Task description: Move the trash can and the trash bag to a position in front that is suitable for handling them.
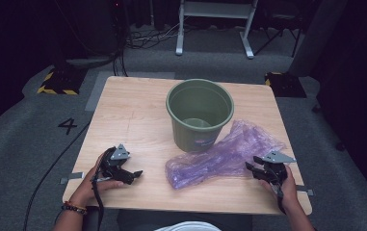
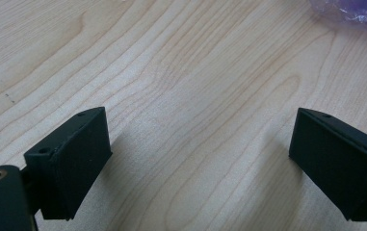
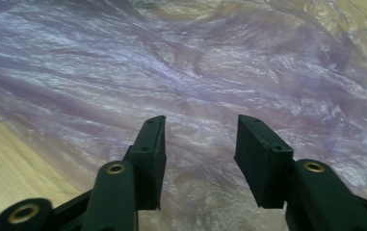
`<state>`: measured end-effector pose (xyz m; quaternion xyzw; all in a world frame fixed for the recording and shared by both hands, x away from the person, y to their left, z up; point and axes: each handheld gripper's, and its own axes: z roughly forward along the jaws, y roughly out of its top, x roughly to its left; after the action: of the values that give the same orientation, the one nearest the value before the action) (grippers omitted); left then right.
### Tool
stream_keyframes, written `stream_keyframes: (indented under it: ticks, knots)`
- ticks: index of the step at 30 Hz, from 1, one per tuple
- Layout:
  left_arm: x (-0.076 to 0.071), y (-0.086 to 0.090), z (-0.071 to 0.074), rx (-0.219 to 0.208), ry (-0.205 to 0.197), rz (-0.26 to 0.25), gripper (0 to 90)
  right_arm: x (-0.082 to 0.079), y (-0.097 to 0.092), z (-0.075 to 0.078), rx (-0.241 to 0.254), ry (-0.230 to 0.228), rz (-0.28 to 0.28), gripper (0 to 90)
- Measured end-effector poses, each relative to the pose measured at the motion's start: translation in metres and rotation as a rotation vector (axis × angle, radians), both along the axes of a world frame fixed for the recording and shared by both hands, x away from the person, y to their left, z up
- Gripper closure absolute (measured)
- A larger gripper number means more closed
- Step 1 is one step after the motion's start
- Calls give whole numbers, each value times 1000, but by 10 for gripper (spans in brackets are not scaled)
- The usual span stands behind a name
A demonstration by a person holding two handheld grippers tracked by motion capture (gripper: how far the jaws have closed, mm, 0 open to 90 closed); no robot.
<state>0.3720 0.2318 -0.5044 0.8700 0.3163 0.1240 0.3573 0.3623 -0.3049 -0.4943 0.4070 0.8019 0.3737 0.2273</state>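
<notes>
- Looking down from the high view, a purple plastic bag [image 1: 222, 156] lies crumpled on the wooden table [image 1: 137, 115], just beside a green bucket [image 1: 199, 113] and touching its base. The right gripper [image 1: 255, 168] sits at the bag's near right end; the left gripper [image 1: 135, 173] rests well apart from it on bare wood.
- Turning to the left gripper view, its jaws stand wide apart over plain table [image 2: 181, 96] with nothing between them; a corner of the bag [image 2: 354, 12] shows at the top right.
- Moving to the right gripper view, the jaws are half parted, the bag [image 3: 195, 72] spread just beyond and beneath them; no film is pinched yet.
- Judging by this, the step in hand is the reach for the bag. The next move calls for pushing the right jaws onto a fold and clenching, probably so the bag can go to the bucket.
</notes>
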Motion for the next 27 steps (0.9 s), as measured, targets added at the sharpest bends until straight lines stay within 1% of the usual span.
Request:
stream_keyframes:
  ticks: [2, 4, 5, 6, 7, 8, 9, 11, 13, 14, 17, 18, 19, 22, 23, 24, 25, 26, 27]
  knots:
    - [0, 0, 0, 1, -1, 0, 71, 0, -1, -1, -3, -13, 3, 500]
    - [0, 0, 0, 2, -1, 2, 71, -2, 0, 1, 10, -26, 16, 471]
    - [0, 0, 0, 1, -2, 2, 71, -4, 0, 3, 25, -46, 40, 424]
    - [0, 0, 0, 1, -2, 2, 71, -4, 0, 3, 25, -46, 40, 424]
    - [0, 0, 0, 2, -1, 2, 71, -6, 3, 6, 27, -57, 69, 375]
    - [0, 0, 0, 2, -1, 2, 71, -6, 3, 6, 27, -57, 69, 375]
    - [0, 0, 0, 2, -2, 2, 71, -5, 5, 6, 21, -59, 86, 350]
    - [0, 0, 0, 5, -4, 2, 71, -4, 6, 6, 23, -56, 88, 337]
    - [0, -1, 0, 5, -3, 4, 71, -4, 10, 6, 11, -57, 102, 319]
    - [0, -1, 0, 4, -2, 4, 71, -4, 14, 9, 28, -60, 122, 308]
    - [0, -1, 0, 6, -3, 1, 71, -5, 19, 12, 30, -68, 147, 302]
    - [0, -1, 0, 5, -3, 1, 71, -5, 22, 13, 28, -70, 157, 301]
    - [0, -1, 0, 6, -3, 1, 71, -4, 27, 12, 8, -66, 172, 295]
    - [0, -2, 0, 5, -3, 1, 71, -1, 30, 8, -3, -55, 172, 296]
    - [0, -2, 0, 5, -3, 3, 71, 1, 31, 4, -14, -41, 177, 295]
    - [0, -2, 0, 5, -3, 3, 71, 1, 32, 4, -14, -38, 175, 295]
    - [0, -2, 0, 5, -3, 3, 71, 1, 32, 4, -14, -38, 175, 295]
    - [0, -2, 0, 5, -3, 3, 71, -2, 36, 7, -4, -54, 204, 291]
    - [0, -2, 0, 5, -3, 3, 71, -2, 38, 8, 0, -59, 211, 289]
